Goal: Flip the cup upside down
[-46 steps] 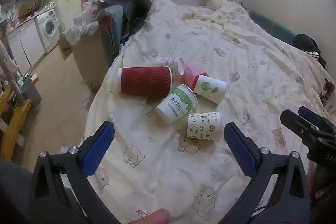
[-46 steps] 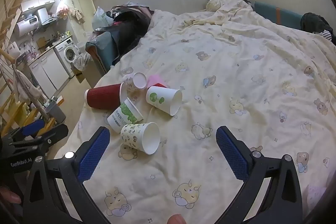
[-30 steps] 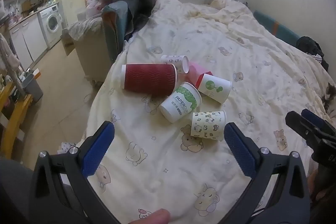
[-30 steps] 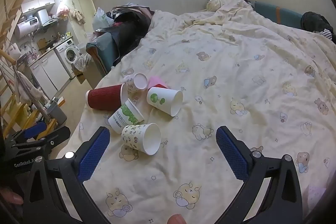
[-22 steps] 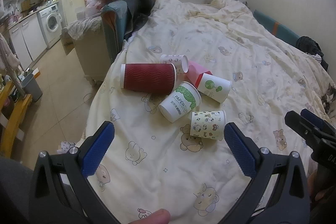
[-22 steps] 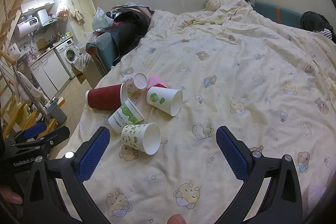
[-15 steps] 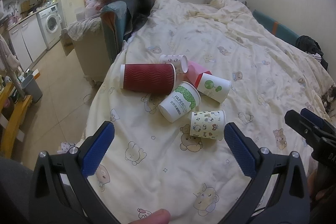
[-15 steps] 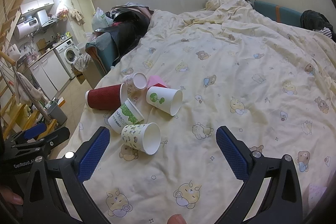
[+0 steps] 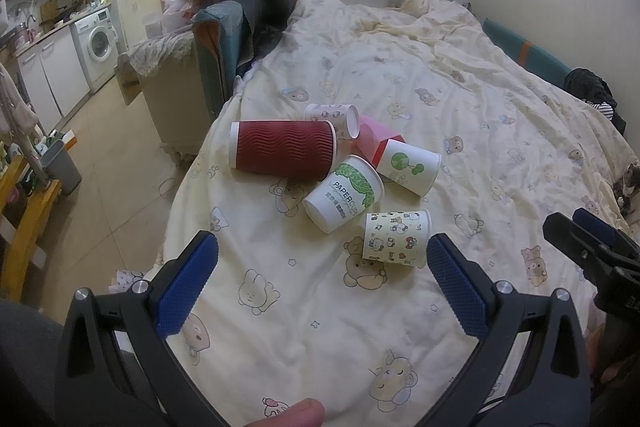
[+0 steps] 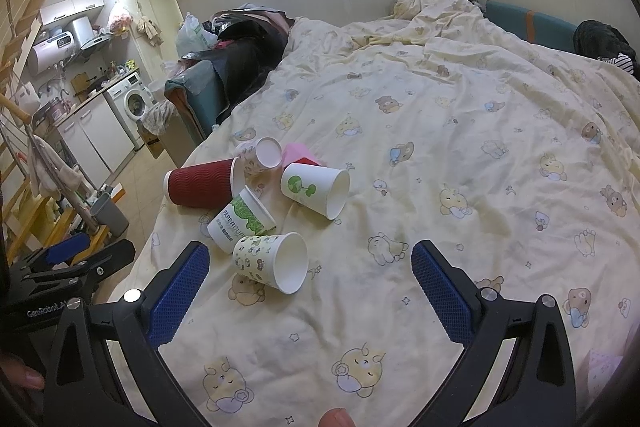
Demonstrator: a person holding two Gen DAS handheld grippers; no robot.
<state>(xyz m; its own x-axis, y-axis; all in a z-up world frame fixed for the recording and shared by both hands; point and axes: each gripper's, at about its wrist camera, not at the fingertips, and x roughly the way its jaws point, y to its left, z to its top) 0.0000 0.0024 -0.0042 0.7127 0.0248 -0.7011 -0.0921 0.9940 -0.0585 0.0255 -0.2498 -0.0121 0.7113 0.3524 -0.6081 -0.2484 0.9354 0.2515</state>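
Several paper cups lie on their sides in a cluster on the bed. The nearest is a cartoon-print cup [image 9: 396, 237] [image 10: 270, 261]. Behind it lie a white "PAPER CUP" cup [image 9: 344, 193] [image 10: 240, 221], a white cup with a green tree [image 9: 408, 167] [image 10: 314, 189], a dark red ribbed cup [image 9: 282, 149] [image 10: 200, 187], a small printed cup [image 9: 332, 119] [image 10: 258, 155] and a pink cup [image 9: 372, 141]. My left gripper [image 9: 320, 283] is open and empty, just short of the cluster. My right gripper [image 10: 310, 287] is open and empty, near the cartoon cup.
The cups rest on a cream bear-print duvet [image 9: 460, 99] [image 10: 460, 131]. The bed's left edge drops to a tiled floor [image 9: 100, 155]. A sofa piled with clothes and bags [image 9: 216, 39] stands beside the bed. The right gripper shows in the left wrist view [image 9: 588, 251].
The left wrist view has shifted slightly, so the cups sit a little higher in it. The cups have not moved. Both grippers stay open.
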